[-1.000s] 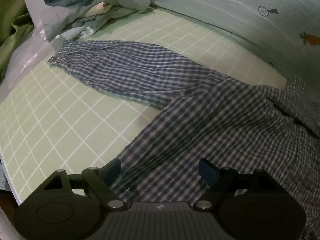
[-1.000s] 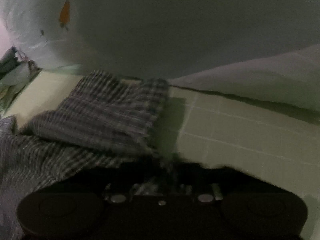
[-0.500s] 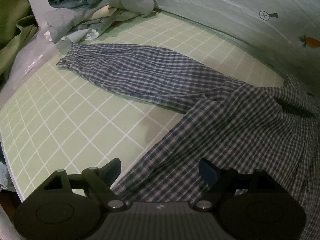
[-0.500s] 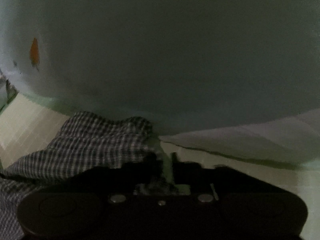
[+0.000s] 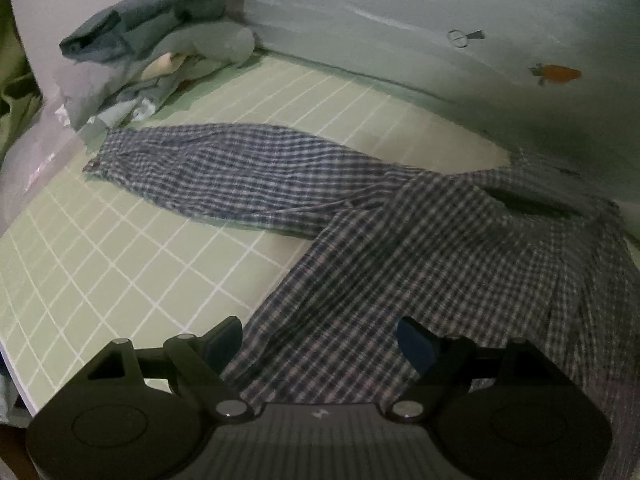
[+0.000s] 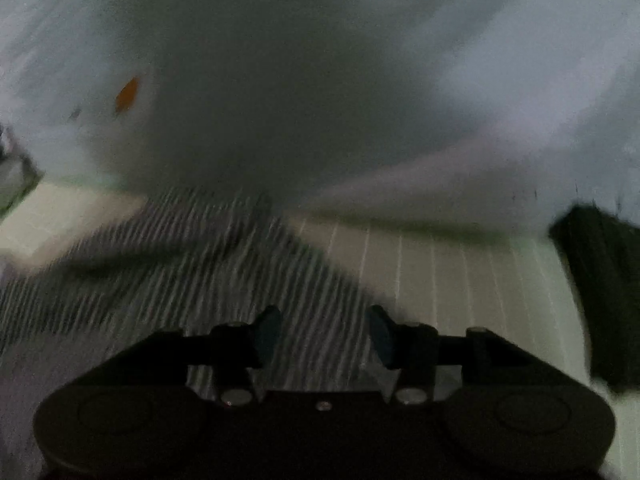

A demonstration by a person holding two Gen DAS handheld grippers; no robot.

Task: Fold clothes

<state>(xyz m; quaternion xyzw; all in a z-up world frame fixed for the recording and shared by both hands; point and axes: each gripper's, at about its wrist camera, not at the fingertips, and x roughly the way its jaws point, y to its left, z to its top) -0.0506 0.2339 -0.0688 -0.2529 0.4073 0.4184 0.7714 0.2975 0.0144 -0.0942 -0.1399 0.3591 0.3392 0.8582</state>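
Both tools empty: my left tool and right tool gaped above the checked shirt. Spreading stage, I judged; next, grip the sleeve, upper left, fold inward.

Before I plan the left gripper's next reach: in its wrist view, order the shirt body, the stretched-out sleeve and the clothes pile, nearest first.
1. Shirt body, right beneath the left gripper, between its fingers.
2. Sleeve, stretched out ahead to the left.
3. Clothes pile, far left corner.
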